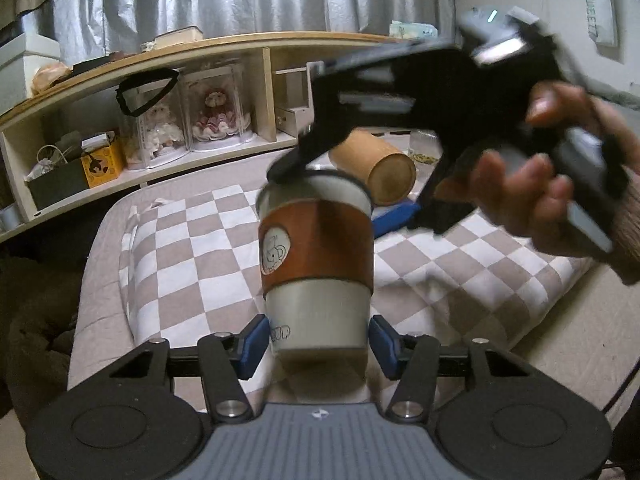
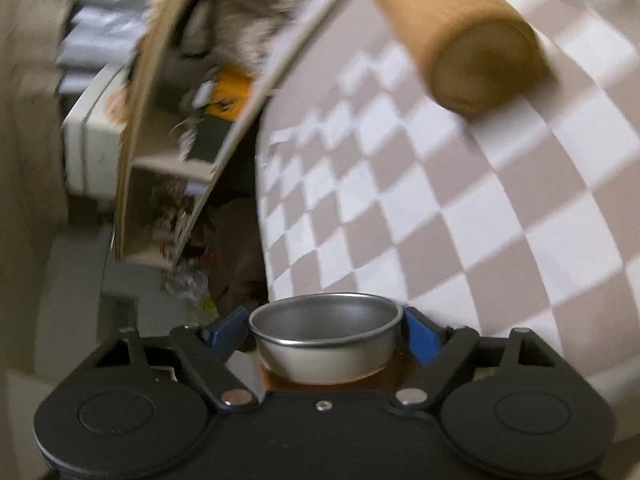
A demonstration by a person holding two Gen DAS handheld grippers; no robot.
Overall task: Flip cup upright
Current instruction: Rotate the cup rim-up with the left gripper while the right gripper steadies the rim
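A metal cup (image 1: pixel 316 268) with a brown sleeve stands mouth up over the checkered cushion (image 1: pixel 192 248). My left gripper (image 1: pixel 318 344) has its blue pads (image 1: pixel 254 344) on either side of the cup's base, with a small gap showing on each side. My right gripper (image 1: pixel 340 168) comes in from the upper right and holds the cup near its rim. In the right wrist view the cup's open rim (image 2: pixel 325 330) sits between the right gripper's (image 2: pixel 325 336) blue pads (image 2: pixel 420 336). That view is blurred by motion.
A tan cylinder (image 1: pixel 380 168) lies on its side on the cushion behind the cup; it also shows in the right wrist view (image 2: pixel 472 40). A blue object (image 1: pixel 394 216) lies beside it. A wooden shelf (image 1: pixel 160 120) with dolls and boxes runs along the back left.
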